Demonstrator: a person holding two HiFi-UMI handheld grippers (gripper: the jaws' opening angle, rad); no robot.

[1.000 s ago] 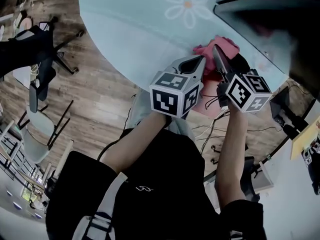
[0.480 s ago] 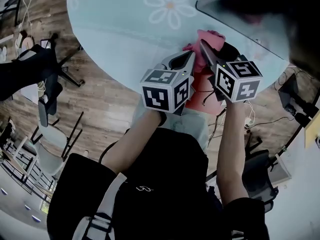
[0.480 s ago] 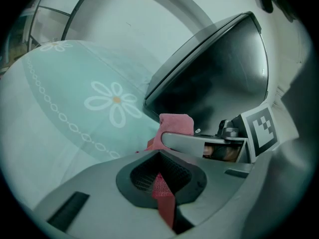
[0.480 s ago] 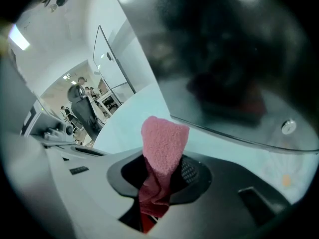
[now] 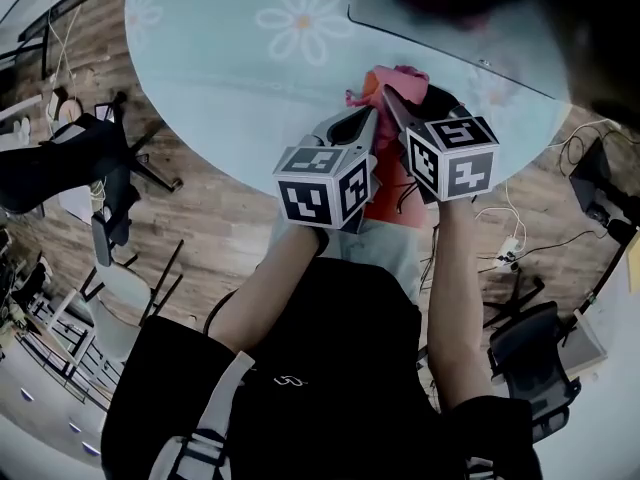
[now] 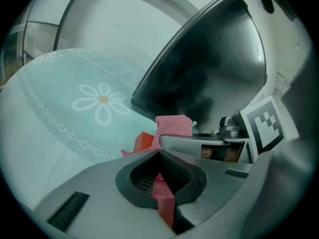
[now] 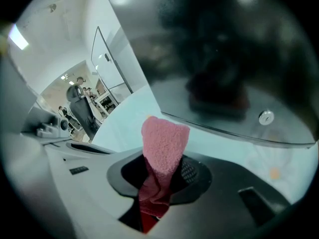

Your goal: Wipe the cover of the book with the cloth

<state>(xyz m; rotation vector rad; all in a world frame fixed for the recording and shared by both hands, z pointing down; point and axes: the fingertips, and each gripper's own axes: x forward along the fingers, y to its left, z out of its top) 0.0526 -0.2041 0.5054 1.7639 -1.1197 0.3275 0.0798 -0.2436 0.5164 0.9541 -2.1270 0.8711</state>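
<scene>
The red book hangs off the near edge of the light blue flowered table, held between the two grippers. My left gripper is shut on the book's edge, with a bit of pink cloth also showing in the jaws. The pink cloth bunches up above the book, and my right gripper is shut on it. In the right gripper view the cloth stands up out of the shut jaws. The two grippers lie side by side, almost touching.
A large dark glossy panel lies on the table just beyond the cloth. Black chairs stand on the wooden floor at the left. Cables and a power strip lie on the floor at the right.
Both grippers kept their holds and stayed together. They shifted with the book and cloth a little farther in over the table edge, while the head view swung.
</scene>
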